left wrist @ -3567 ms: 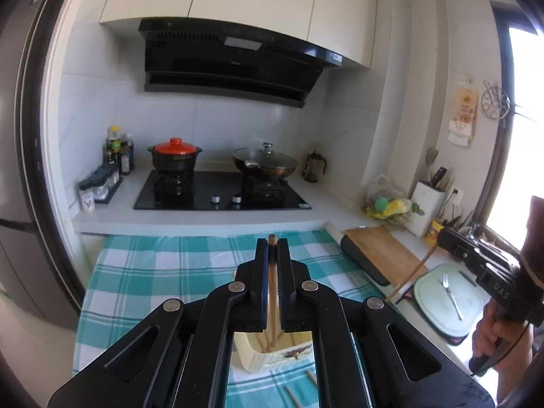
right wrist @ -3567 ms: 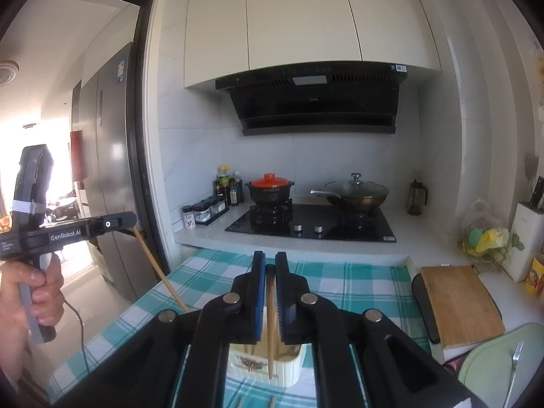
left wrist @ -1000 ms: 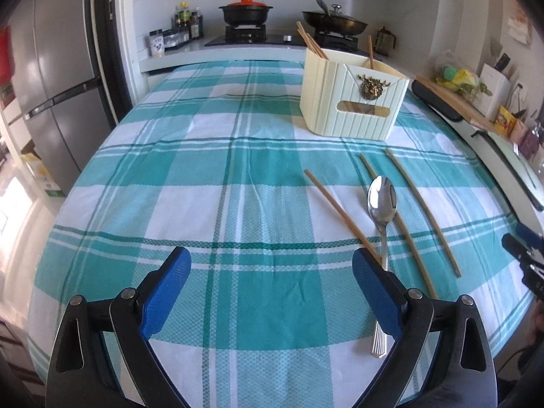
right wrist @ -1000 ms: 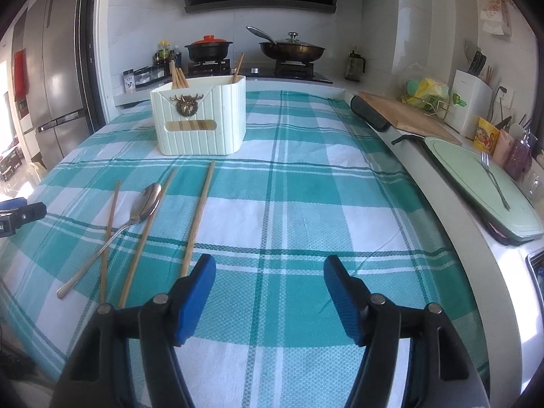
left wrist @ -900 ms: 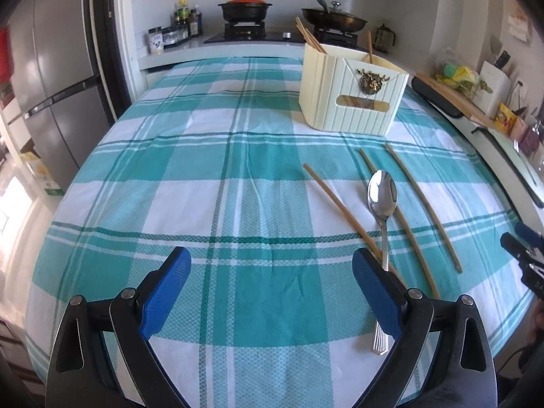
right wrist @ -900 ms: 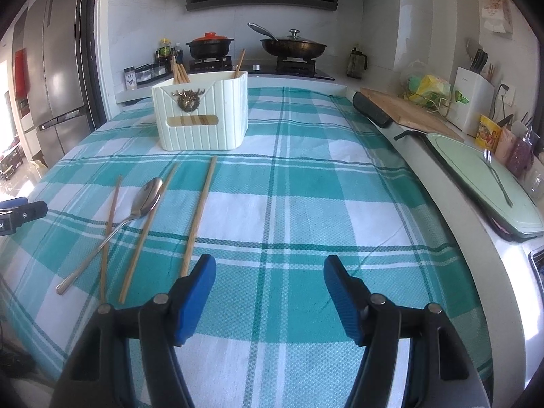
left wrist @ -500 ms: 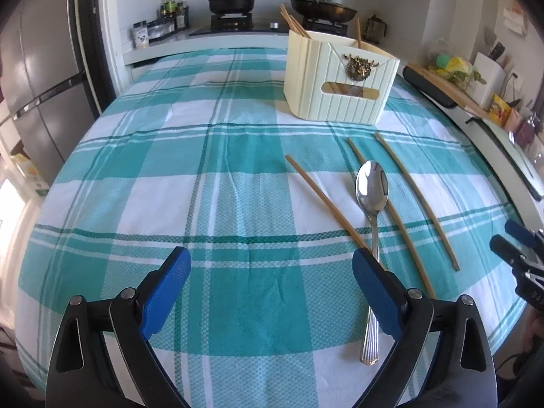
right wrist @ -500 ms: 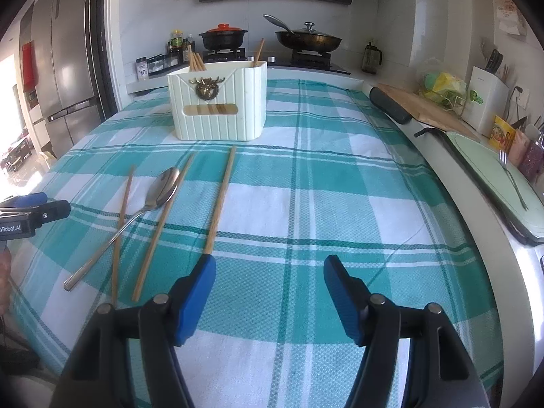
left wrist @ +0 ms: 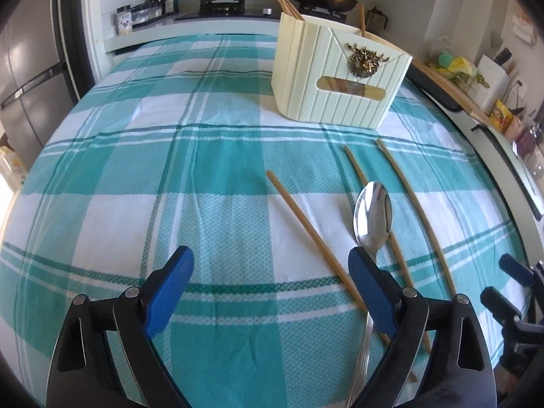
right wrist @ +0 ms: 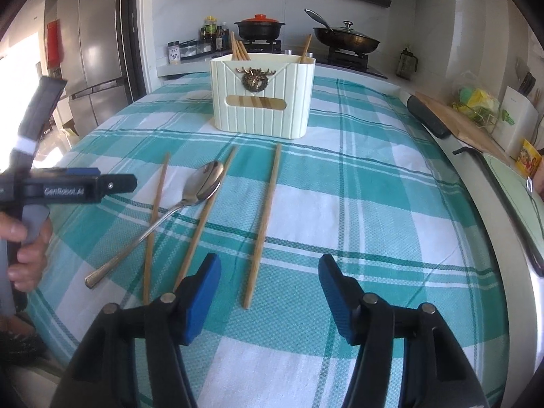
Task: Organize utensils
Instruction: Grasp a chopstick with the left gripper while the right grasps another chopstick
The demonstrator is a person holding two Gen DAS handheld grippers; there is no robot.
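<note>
A cream utensil holder (left wrist: 340,78) (right wrist: 261,98) stands on the checked cloth with several chopsticks in it. In front of it lie a metal spoon (left wrist: 372,214) (right wrist: 204,183) and three loose chopsticks (left wrist: 306,231) (right wrist: 267,217). My left gripper (left wrist: 271,272) hovers low over the cloth, its jaws closing and gripping nothing; the leftmost chopstick runs under its right finger (left wrist: 369,285). My right gripper (right wrist: 268,272) is closing too, with the near end of the rightmost chopstick lying between its jaws, pads apart from it. Each gripper shows at the other view's edge (right wrist: 129,181) (left wrist: 503,284).
Behind the table is a counter with a hob, a red-lidded pot (right wrist: 260,25) and a wok (right wrist: 345,39). A fridge (right wrist: 91,51) stands at the left. A cutting board (right wrist: 455,119) and a green tray with a fork (right wrist: 513,183) lie along the right counter.
Both grippers, earlier raised and shut on a chopstick each, now stand open and low over the cloth. Over the last second both moved closer to the utensils and their jaws narrowed.
</note>
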